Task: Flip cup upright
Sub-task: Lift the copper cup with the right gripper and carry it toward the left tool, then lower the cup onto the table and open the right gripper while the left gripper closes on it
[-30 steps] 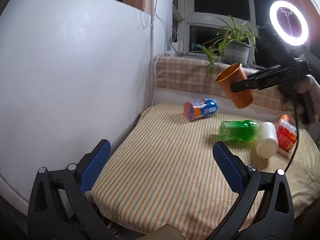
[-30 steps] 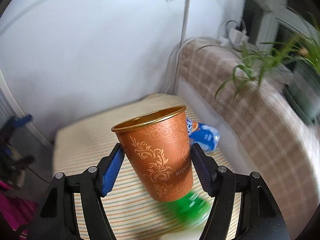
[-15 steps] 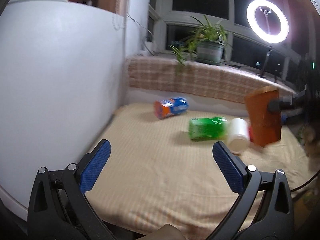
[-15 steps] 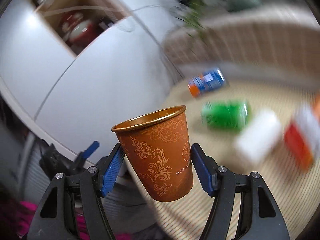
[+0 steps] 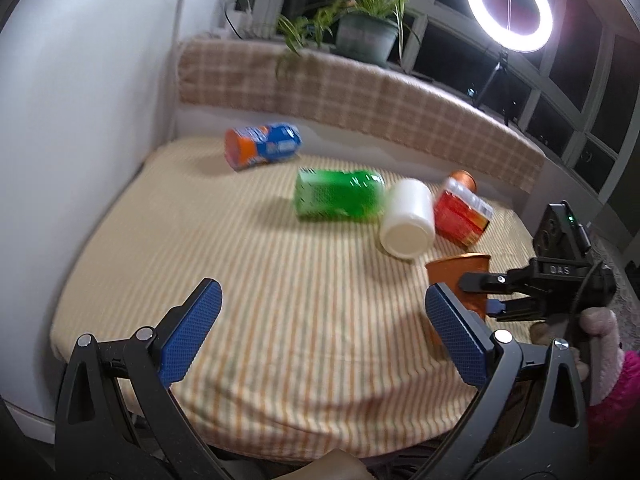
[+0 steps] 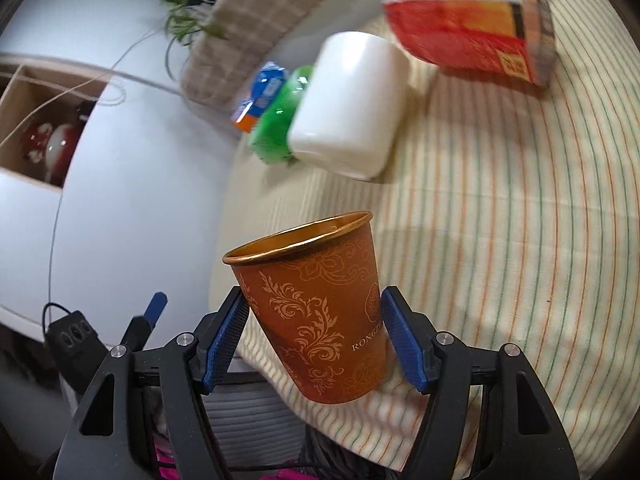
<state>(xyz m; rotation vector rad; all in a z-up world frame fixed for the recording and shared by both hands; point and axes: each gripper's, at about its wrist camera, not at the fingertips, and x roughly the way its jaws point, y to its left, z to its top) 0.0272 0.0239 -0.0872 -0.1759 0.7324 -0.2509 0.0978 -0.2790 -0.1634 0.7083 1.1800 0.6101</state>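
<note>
My right gripper [image 6: 314, 336] is shut on an orange cup [image 6: 320, 312] with a gold rim and floral pattern. The cup's mouth faces up, slightly tilted. In the left wrist view the cup [image 5: 460, 276] is at the table's right front, held by the right gripper [image 5: 480, 292], low over the striped cloth; whether its base touches is hidden behind my left finger. My left gripper [image 5: 320, 332] is open and empty, above the table's front edge.
On the striped table cloth [image 5: 280, 280] lie a blue-orange can [image 5: 260, 152], a green bottle [image 5: 336, 194], a white jar [image 5: 408, 220] and a red packet [image 5: 460, 212]. A white wall [image 5: 80, 100] is left, a checked ledge with a plant [image 5: 360, 36] behind.
The right gripper has carried the cup down from high over the back of the table to the right front, near the cloth. The left gripper view has shifted to look more downward.
</note>
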